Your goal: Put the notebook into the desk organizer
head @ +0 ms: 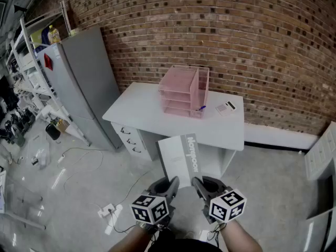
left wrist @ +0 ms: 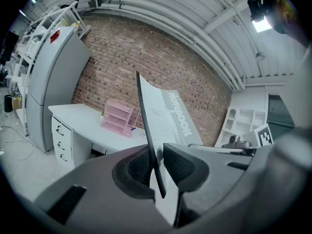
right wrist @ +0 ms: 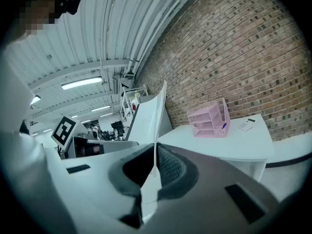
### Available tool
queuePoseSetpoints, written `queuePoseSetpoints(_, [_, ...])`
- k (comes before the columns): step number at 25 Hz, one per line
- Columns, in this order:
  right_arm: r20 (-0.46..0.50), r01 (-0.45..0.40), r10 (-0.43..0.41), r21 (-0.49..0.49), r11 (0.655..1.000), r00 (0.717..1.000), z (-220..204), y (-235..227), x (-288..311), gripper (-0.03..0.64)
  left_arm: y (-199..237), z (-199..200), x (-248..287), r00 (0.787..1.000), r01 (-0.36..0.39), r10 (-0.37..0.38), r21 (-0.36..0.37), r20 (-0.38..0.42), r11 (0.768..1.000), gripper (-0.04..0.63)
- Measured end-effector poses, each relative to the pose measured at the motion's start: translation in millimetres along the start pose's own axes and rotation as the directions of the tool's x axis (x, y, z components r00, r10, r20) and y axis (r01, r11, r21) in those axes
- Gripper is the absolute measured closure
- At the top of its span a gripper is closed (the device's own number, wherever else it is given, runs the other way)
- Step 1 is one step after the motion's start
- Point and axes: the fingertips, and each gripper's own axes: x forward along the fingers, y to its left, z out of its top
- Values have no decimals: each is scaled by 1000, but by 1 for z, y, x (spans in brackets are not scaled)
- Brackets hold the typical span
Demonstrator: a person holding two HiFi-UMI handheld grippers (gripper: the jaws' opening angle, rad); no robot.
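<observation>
Notebook [head: 182,156] pinched at near edge by left claw [head: 171,184] and right claw [head: 198,184]

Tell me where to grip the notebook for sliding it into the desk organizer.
Grip the notebook by its near short edge, from your side, left gripper and right gripper near its corners. It is thin and flat; this leaves the far edge free for the desk organizer.

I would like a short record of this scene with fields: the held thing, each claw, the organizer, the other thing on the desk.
held thing: notebook, in the air, short of the desk
left claw: shut on the notebook's near edge
right claw: shut on the same edge
organizer: pink desk organizer, on the white desk
other thing: calculator, right of the organizer
</observation>
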Motion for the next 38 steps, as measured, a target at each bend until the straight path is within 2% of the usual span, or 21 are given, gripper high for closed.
queuePoseSetpoints(10, [-9,10,-10,12,1000,1000,-5,1,2,598,3,-3,-1,1000,5,-5,-8,-10,1000,538])
queuePoseSetpoints(18, [-30,16,-15,35,999,999,-12,-1,22,598,25,-5,3,1000,7,-8,-26,-29,1000,538])
queuePoseSetpoints(29, [-63,57,-53,69,996,997,-13,-13,81,600,82,4,27,998,32,-36,-68,-60,997,538])
queuePoseSetpoints(38, [-75,86,-78,103,991,994,-9,-25,150,601,146,25,49,995,46,-53,-79,-87,996,538])
